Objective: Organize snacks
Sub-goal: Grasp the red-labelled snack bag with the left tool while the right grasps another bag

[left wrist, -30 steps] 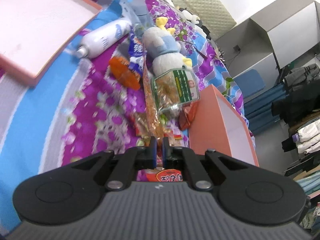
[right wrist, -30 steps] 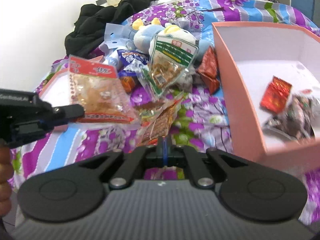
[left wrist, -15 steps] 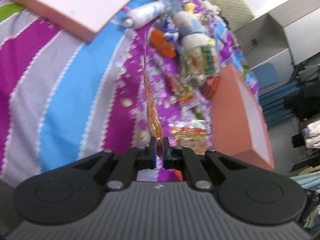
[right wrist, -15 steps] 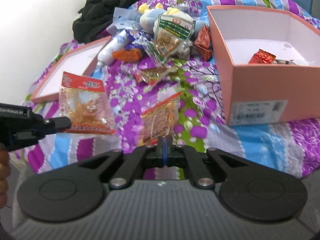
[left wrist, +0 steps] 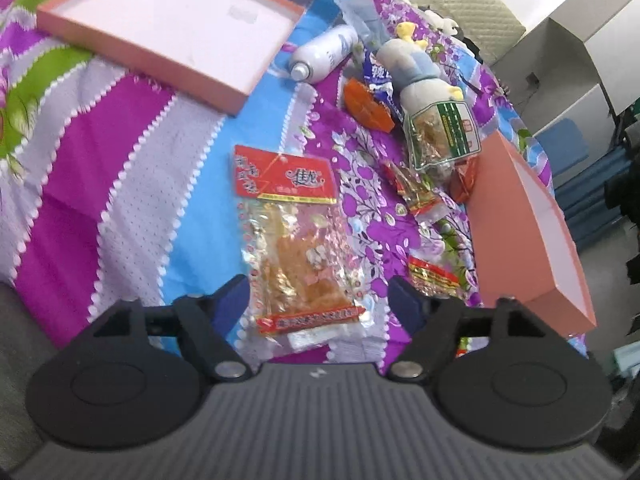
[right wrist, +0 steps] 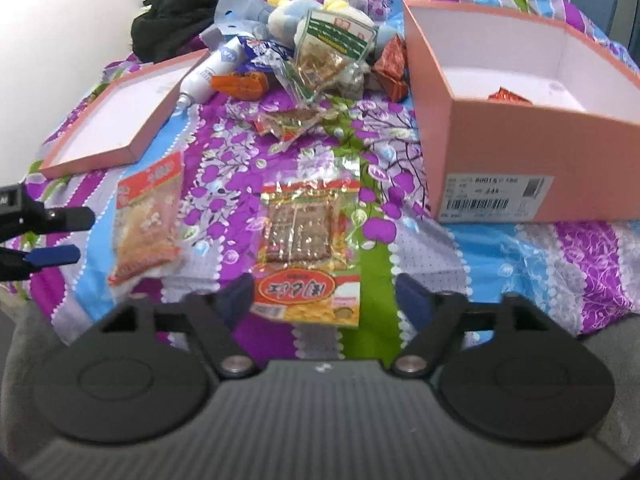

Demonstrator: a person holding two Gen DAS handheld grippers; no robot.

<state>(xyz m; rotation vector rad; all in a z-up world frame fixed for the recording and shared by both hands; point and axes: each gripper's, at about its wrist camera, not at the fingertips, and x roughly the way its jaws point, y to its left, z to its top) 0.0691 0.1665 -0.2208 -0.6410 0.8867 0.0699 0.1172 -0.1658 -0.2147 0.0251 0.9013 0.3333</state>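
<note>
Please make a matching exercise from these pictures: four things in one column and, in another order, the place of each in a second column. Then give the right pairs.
Things:
1. spray bottle
2. red-topped snack packet
3. box lid
4. small red packet

Places:
A. inside the pink box
B. flat on the bedspread, in front of the left gripper
C. upside down on the bedspread, left of the snack pile
D. lying on its side between the lid and the plush toy

Pairs: 1-D, 2-B, 3-C, 4-A
</note>
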